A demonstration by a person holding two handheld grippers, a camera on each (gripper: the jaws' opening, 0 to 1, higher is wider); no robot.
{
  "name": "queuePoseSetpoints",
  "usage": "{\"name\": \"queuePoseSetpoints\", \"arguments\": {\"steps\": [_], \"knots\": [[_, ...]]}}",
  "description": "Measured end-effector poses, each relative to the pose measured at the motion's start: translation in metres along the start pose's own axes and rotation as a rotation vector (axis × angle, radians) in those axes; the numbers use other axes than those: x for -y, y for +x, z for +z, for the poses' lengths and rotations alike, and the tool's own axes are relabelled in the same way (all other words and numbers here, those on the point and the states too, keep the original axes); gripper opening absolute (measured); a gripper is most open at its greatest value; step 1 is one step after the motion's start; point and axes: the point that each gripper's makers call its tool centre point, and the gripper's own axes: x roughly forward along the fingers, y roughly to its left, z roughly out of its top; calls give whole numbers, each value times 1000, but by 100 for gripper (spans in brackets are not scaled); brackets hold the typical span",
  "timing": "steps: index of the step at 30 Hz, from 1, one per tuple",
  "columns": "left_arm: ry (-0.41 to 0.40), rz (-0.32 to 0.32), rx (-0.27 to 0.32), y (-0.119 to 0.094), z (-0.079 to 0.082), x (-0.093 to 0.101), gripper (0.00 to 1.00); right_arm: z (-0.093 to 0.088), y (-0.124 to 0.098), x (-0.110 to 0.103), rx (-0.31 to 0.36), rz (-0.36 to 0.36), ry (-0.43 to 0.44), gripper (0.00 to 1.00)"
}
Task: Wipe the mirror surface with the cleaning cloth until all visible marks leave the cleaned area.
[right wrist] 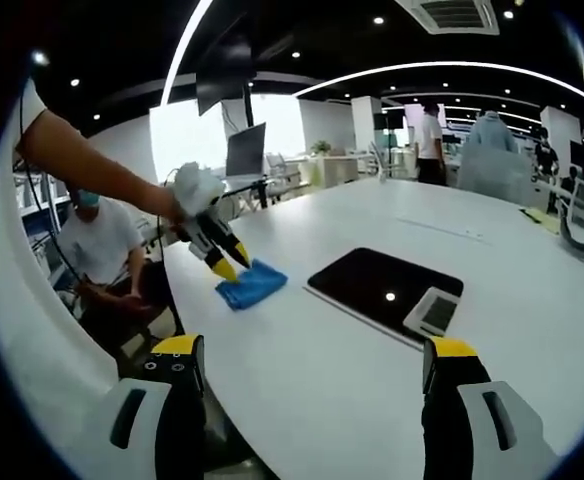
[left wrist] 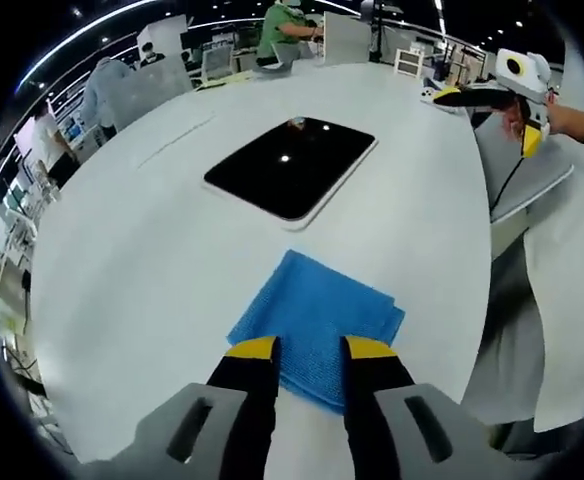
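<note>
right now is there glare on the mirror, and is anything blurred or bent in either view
Left gripper view: the mirror looks dark with small ceiling-light glints, the table edge bows from fisheye. Right gripper view: one glint on the mirror, ceiling light strips curve, the left tool looks slightly soft.
</note>
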Motion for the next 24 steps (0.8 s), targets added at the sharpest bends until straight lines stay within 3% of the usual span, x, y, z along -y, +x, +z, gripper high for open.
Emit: {"name": "queuePoseSetpoints", "arguments": {"steps": [5, 11, 16, 20, 24], "knots": [[0, 10, -20, 11, 0, 0, 22, -1, -5, 3, 4, -15, 10, 90], [75, 3, -27, 12, 0, -3, 23, 1, -5, 3, 6, -19, 8, 90], [7, 20, 17, 6, 7, -14, 23, 1, -5, 3, 6, -22, 3, 90], [8, 20, -13, 11, -1, -14, 23, 4, -7, 8, 15, -34, 6, 90], [-18, 18, -4, 14, 0, -11, 23, 8, -12, 16, 30, -52, 13, 90]]}}
